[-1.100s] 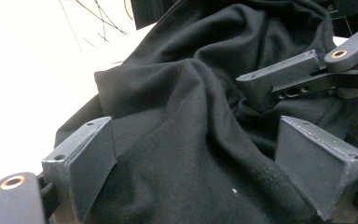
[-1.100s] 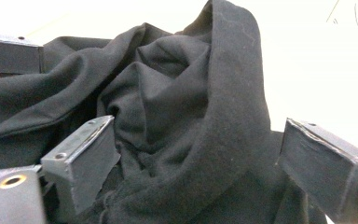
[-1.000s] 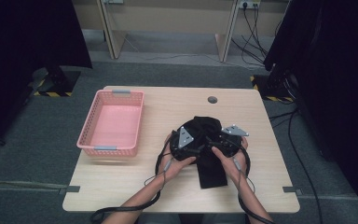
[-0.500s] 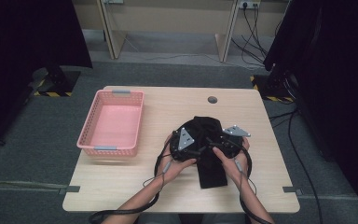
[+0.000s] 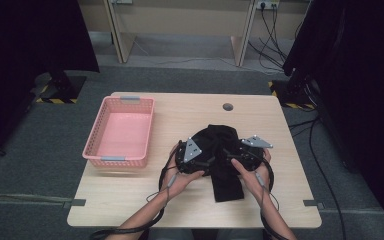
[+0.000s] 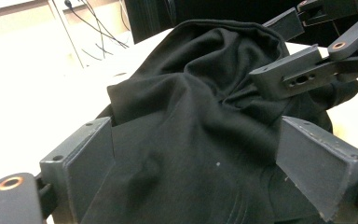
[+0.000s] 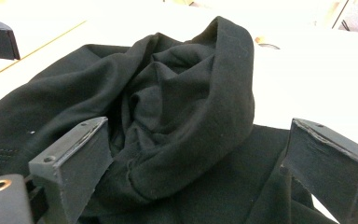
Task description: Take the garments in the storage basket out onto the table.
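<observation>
Black jersey cloth lies between the jaws of both claws, and that is where we start. Our left claw [image 6: 196,163] stands wide, its two jaws spread to either side of a flat fold of the black garment [image 6: 191,121], the cloth lying loose in the gap and not pinched as far as we can judge. Our right claw [image 7: 196,163] is just as wide, jaws apart around a rolled, hood-like bulge of the same garment [image 7: 182,102]. In the left gripper view the right claw's jaws reach in from the upper right, touching or just above the bunched cloth; we cannot tell which.

From the high view, the left claw [image 5: 207,161] and right claw [image 5: 228,155] face each other across the garment [image 5: 225,145], which sits on the bench [image 5: 190,117] right of centre. Its bunched mass lies toward the far edge and a narrower strip runs back toward us, so its long axis goes near to far, crosswise to the line between the two claws. Both claws are equally close; neither needs to travel before closing.

A pink basket [image 5: 130,102] stands well apart to the left, with nothing visible in it
</observation>
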`<state>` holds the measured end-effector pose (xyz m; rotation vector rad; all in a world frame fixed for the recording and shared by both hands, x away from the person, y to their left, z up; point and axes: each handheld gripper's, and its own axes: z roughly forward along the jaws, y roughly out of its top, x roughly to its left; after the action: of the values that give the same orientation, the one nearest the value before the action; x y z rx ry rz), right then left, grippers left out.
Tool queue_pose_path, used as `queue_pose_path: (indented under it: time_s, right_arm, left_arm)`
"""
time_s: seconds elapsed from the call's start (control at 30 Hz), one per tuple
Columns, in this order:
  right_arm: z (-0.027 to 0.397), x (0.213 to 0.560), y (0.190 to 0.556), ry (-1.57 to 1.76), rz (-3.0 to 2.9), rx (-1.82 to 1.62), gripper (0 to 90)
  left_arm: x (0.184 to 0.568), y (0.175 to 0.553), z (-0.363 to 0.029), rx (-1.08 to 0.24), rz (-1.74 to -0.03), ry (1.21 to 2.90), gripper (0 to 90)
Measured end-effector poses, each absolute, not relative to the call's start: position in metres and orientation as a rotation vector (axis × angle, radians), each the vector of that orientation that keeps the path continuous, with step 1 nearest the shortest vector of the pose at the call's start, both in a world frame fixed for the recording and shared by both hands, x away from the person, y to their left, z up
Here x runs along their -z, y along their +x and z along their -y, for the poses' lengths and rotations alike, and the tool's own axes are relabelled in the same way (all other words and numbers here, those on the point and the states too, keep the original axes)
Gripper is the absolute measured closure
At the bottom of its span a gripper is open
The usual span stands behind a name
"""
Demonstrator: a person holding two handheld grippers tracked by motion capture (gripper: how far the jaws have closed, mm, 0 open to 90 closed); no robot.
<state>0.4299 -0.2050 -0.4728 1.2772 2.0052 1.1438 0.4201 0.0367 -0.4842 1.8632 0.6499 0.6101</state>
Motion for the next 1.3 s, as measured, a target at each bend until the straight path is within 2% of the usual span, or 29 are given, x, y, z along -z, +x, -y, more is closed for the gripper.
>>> queue_pose_path:
  time_s: [1.3]
  right_arm:
    - [0.221, 0.456, 0.415, 1.231, -2.032, -1.251, 5.3]
  left_arm:
    - [0.457, 0.396, -0.099, -0.695, -0.690, 1.772, 11.3]
